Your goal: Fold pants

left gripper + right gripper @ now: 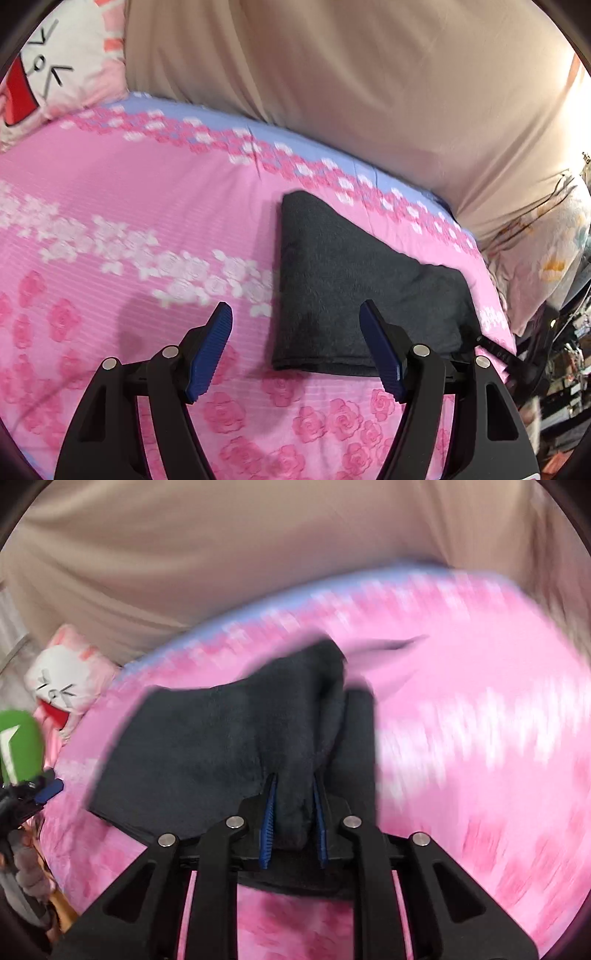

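Pinching dark pants (207, 738) between right fingers (293, 805), left fingers (295, 325) spread wide, empty

A pink rose-print bedsheet (110, 206) lies below a beige curtain (332, 74), a cartoon pillow (55, 74) beside it.

Each tool, the left tool (295, 347) and the right tool (293, 821) alike, has matte black angular arms with triangular cut-outs, round silver pivot pins at the joints, and ribbed blue pads (208, 354) lining its fingers.
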`<state>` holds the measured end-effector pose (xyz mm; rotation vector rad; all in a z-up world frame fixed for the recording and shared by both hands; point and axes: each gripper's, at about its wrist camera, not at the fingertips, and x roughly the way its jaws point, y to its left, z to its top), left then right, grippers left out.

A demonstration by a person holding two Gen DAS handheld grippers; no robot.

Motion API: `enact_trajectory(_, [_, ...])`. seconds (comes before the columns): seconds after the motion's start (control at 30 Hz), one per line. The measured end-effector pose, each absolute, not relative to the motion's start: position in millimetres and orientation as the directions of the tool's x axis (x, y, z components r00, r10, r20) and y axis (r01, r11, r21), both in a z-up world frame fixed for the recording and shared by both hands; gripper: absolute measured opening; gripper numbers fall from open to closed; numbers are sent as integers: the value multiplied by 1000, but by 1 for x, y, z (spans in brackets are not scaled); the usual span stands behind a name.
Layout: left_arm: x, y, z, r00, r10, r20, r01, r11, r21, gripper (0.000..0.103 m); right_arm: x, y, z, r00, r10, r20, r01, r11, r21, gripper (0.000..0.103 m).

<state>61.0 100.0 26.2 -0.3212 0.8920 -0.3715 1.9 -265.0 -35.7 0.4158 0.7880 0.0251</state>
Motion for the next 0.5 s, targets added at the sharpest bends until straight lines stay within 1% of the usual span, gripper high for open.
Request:
enact_trajectory(0.03, [64,96,23,562,-446,-696,180,888,-423,69,-1,-267,-33,718,181,-673,131,914,385,21])
enact_trajectory(0.1, [70,88,18,540,-462,-704,180,880,-439,69,-3,-269,-26,735,157,-659,142,915,377,22])
enact_trajectory(0.13, [75,83,13,523,-475,-708,184,874,-450,71,-4,-272,-24,738,154,-658,141,917,373,23])
enact_trajectory(0.17, [80,79,9,513,-476,-714,175,873,-456,71,-6,-273,-23,739,152,-657,144,916,374,27])
enact_trajectory(0.2, [82,77,5,509,-475,-718,167,873,-459,71,-7,-278,-23,740,148,-655,154,912,381,33])
enact_trajectory(0.23, [86,75,-1,496,-474,-727,152,872,-465,72,-6,-283,-24,742,140,-656,173,905,389,48])
enact_trajectory(0.27, [91,73,-7,481,-479,-734,132,868,-479,72,-2,-286,-25,742,137,-656,188,897,400,60])
enact_trajectory(0.37, [100,73,-27,420,-529,-738,82,832,-549,72,2,-294,-36,723,202,-661,192,860,472,65])
enact_trajectory(0.43, [100,74,-30,432,-553,-712,74,809,-583,73,3,-292,-43,703,254,-664,173,845,506,67])
enact_trajectory(0.47, [101,73,-31,425,-566,-706,83,801,-593,69,8,-288,-51,690,282,-667,163,837,522,68])
enact_trajectory(0.5, [101,73,-31,425,-572,-702,91,798,-595,57,11,-286,-55,686,294,-665,155,835,528,63])
